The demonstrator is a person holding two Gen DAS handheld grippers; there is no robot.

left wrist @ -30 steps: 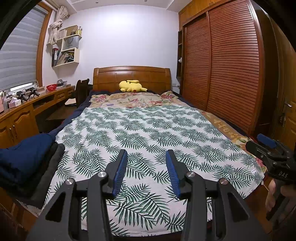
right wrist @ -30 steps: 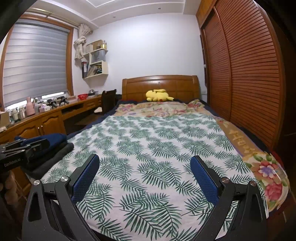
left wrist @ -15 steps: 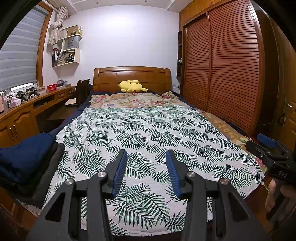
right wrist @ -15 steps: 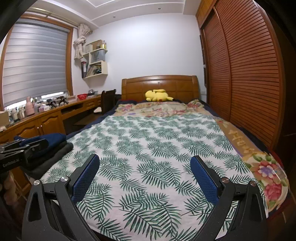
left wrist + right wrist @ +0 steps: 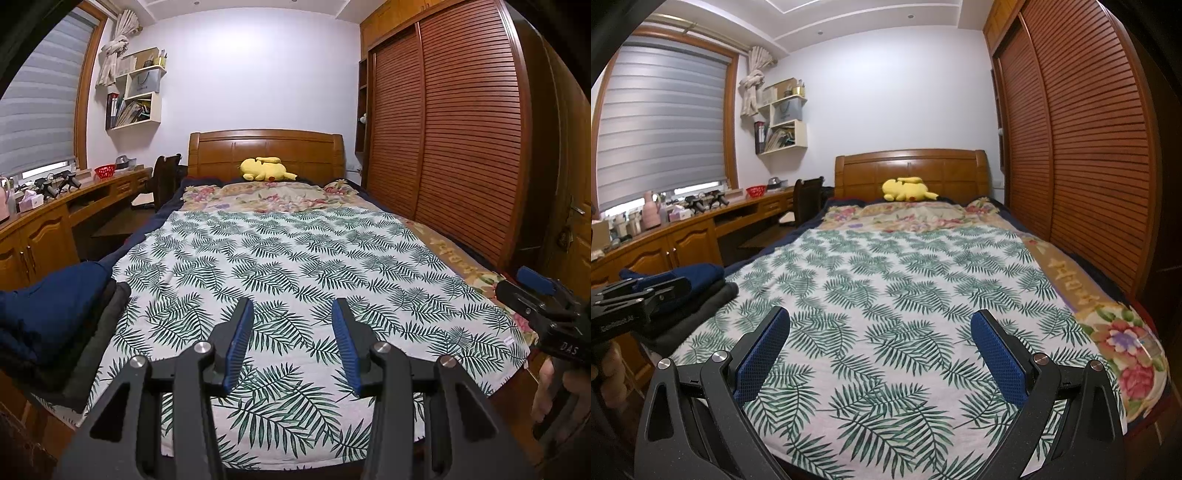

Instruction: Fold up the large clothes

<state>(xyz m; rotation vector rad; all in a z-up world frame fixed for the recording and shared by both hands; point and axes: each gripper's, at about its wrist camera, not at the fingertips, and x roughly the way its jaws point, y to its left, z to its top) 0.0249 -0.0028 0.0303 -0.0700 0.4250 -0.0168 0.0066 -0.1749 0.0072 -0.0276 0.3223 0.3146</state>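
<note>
1. At the left foot corner of the bed [image 5: 476, 266] sits a stack of folded clothes [image 5: 55, 314]: navy garment on top, dark grey ones beneath, with its folded edges facing the middle of the bed.
2. Behind the stack, a long wooden surface [image 5: 701, 229] runs beneath the window and carries a pink flask, a tissue box and a red basket [image 5: 756, 191].
3. The left claw [image 5: 291, 332] hovers over the near end of the bed, its blue pads partly apart with nothing between them, only the cloth below.
4. A leaf-print sheet [image 5: 295, 266] lies spread flat on the bed, its long axis running from the foot toward the wooden headboard [image 5: 266, 151]; its near edge hangs just over the foot.
5. A floral bedspread [image 5: 1126, 343] shows beyond the sheet's far end and along its right side.
6. A yellow plush toy [image 5: 266, 170] lies against the headboard.
7. The right claw [image 5: 881, 354] hovers over the foot of the bed with its jaws wide apart and empty; a hand [image 5: 545, 391] grips its handle.
8. A slatted wooden wardrobe [image 5: 1089, 147] lines the right wall.
</note>
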